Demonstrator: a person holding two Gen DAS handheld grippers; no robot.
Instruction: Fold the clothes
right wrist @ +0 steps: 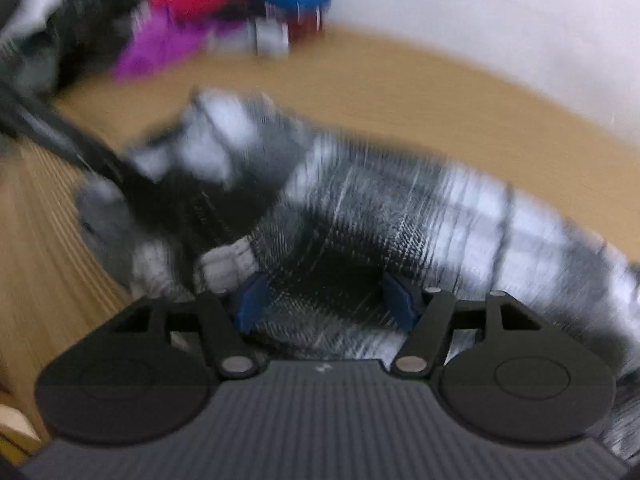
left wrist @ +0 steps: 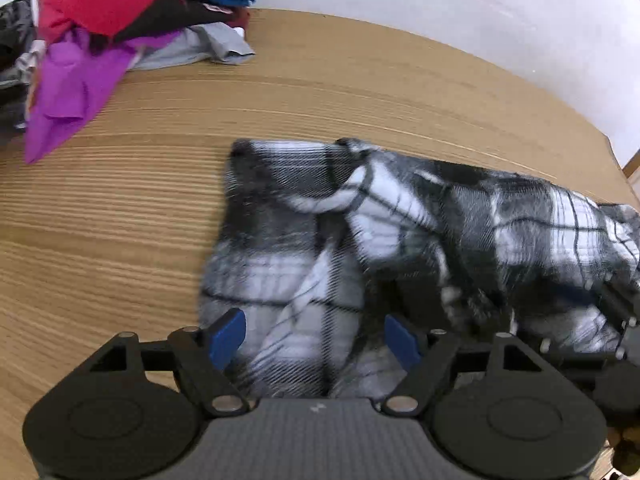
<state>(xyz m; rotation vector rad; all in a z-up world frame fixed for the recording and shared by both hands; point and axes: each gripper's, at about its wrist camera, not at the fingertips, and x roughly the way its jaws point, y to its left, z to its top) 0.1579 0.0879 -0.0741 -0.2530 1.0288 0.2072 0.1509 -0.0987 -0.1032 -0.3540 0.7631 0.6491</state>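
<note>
A black-and-white plaid shirt lies crumpled on the wooden table. In the left wrist view my left gripper hangs over the shirt's near left part. Its blue pads stand wide apart and the cloth lies below them, not pinched. The right wrist view is blurred by motion. There my right gripper is open over a dark patch of the same shirt, with its blue pads clear of the fabric.
A heap of loose clothes, red, blue, purple and grey, sits at the table's far left against the white wall; it appears again as a blurred pile. Bare wood lies between heap and shirt. A dark blurred bar crosses the left side.
</note>
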